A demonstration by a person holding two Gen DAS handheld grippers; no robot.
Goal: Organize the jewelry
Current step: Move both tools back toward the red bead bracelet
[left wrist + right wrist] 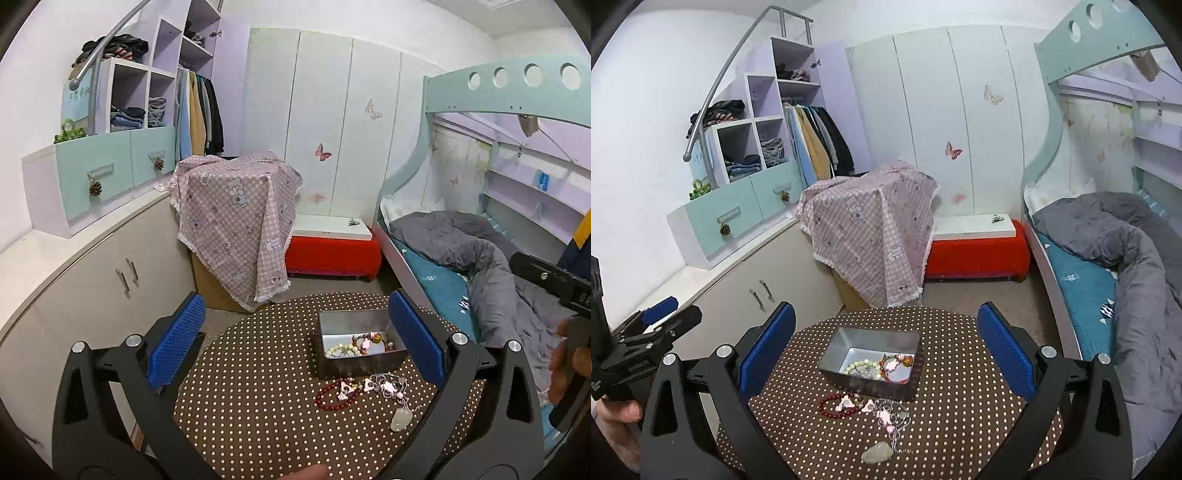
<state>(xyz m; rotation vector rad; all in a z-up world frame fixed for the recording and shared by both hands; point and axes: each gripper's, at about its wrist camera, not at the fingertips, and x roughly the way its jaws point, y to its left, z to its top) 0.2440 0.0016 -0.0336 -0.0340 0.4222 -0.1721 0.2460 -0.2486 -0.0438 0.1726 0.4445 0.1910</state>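
Note:
A grey metal tin (358,326) (834,350) stands on a round brown polka-dot table (258,406) (960,406). It holds a pale bead bracelet (341,349) (858,365) and red and pink pieces. In front of the tin lie a dark red bead bracelet (330,397) (833,406), a pink charm chain (386,386) (886,415) and a pale stone pendant (400,419) (877,452). My left gripper (295,347) is open and empty above the table, left of the tin. My right gripper (886,349) is open and empty, hovering above the tin.
A low cabinet (110,266) runs along the left. A box under a pink checked cloth (236,218) and a red bench (332,254) stand behind the table. A bunk bed with a grey duvet (480,258) is on the right.

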